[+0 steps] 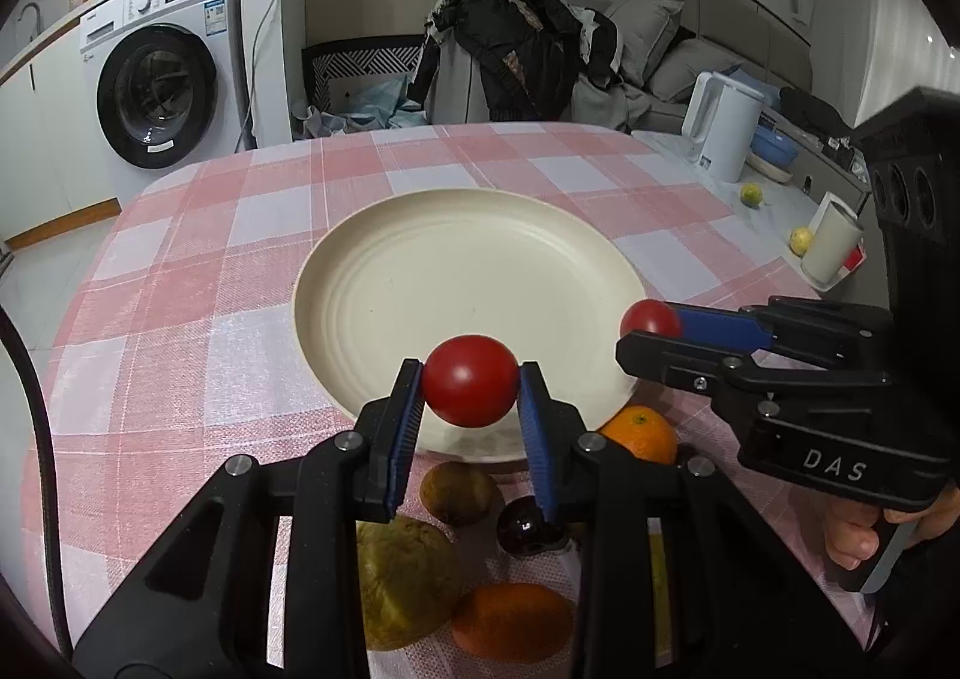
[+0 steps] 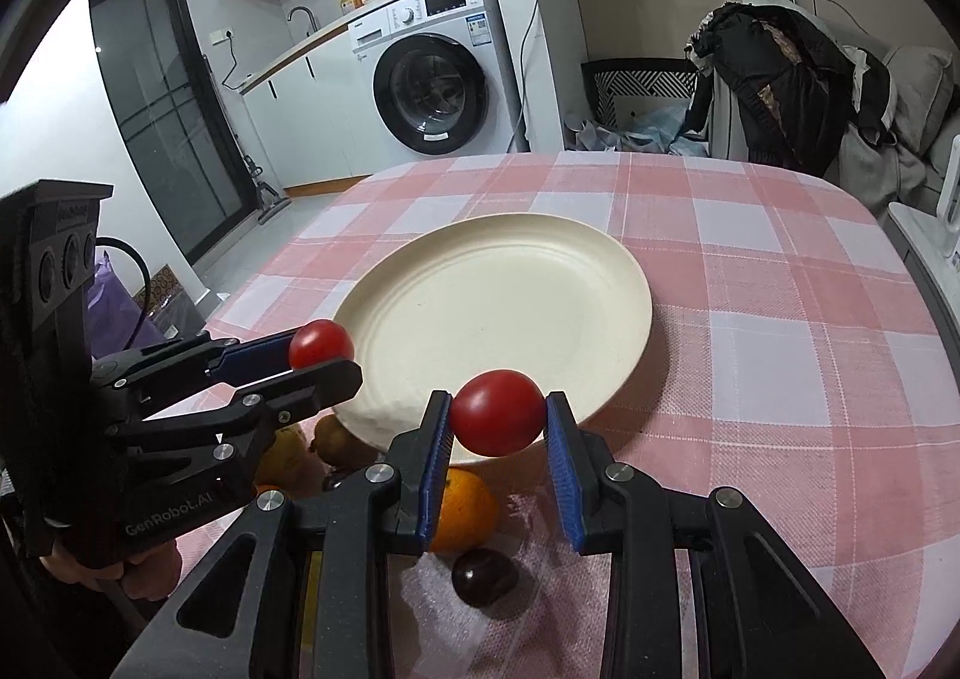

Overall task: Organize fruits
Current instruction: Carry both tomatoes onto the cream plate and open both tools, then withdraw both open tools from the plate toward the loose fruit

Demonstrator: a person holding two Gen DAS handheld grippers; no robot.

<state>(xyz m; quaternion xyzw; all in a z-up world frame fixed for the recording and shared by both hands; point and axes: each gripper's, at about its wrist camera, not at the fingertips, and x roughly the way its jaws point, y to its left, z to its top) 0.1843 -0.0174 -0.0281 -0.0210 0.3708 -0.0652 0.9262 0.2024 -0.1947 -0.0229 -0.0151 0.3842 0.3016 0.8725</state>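
A cream plate lies empty on the pink checked tablecloth. My left gripper is shut on a red tomato held over the plate's near rim; it also shows in the right wrist view. My right gripper is shut on a second red tomato, held over the near rim; it shows at the right of the left wrist view. Below the grippers lie an orange, a kiwi, a dark cherry, a green-yellow fruit and another orange.
A white kettle, a white cup and two small yellow fruits stand on a side counter at the right. A washing machine and a chair piled with clothes stand beyond the table.
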